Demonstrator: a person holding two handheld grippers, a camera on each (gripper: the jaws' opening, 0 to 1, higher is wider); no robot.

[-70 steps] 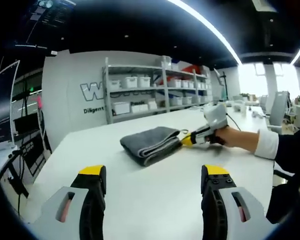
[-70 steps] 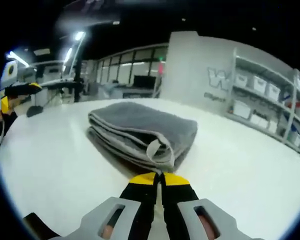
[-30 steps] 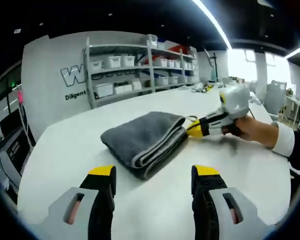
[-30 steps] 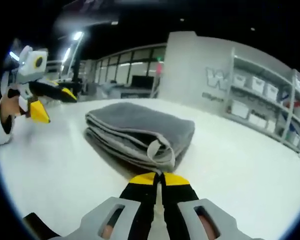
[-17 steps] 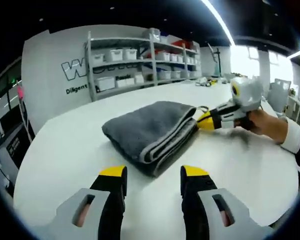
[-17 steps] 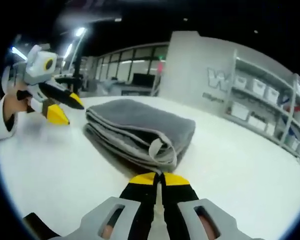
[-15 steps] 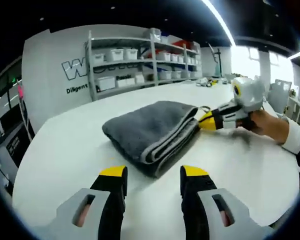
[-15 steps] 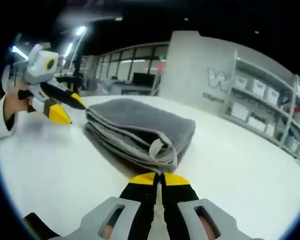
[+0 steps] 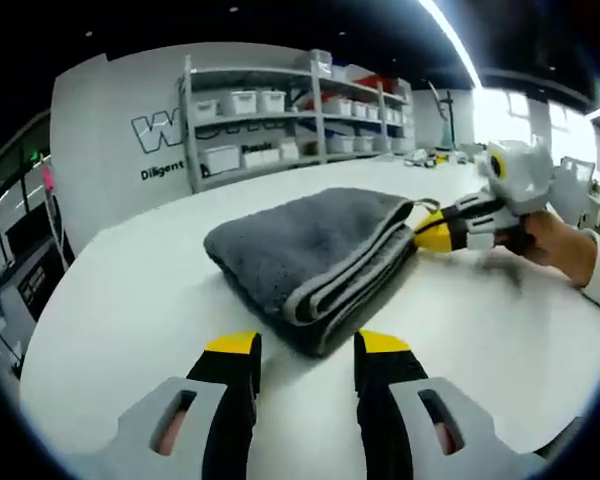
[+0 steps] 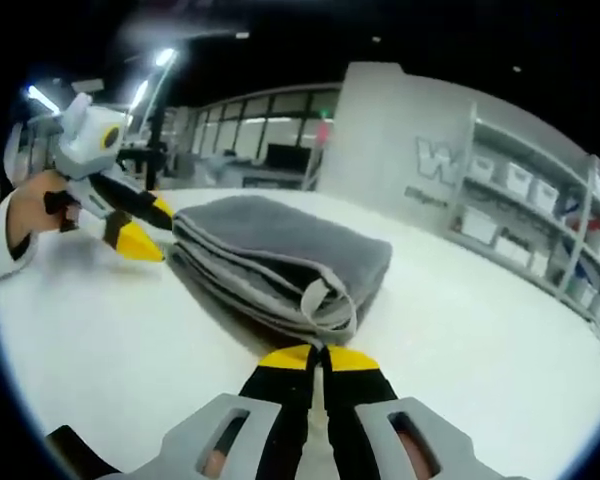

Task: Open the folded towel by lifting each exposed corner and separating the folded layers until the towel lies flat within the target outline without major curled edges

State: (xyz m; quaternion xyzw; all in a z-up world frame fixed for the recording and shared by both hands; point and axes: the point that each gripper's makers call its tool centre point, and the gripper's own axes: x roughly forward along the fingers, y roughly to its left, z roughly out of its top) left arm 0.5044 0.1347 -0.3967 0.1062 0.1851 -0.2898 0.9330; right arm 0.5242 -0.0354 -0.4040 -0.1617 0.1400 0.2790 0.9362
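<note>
A grey towel lies folded in several layers on the white table. My left gripper is open, and its yellow tips stand just short of the towel's near folded edge. In the right gripper view it appears as the left gripper, a hand holding it, jaws apart at the far-left corner of the towel. My right gripper is shut with nothing visible between its jaws, just before the towel's hanging loop. In the left gripper view, the right gripper points at the towel's right corner.
Metal shelves with white bins line the wall behind the table. The table's edge curves round at the left. A person's hand and white cuff come in from the right. More shelving shows at the right of the right gripper view.
My left gripper has come closer to the towel's edge and its jaws have narrowed somewhat. The right gripper has stayed shut at the loop corner.
</note>
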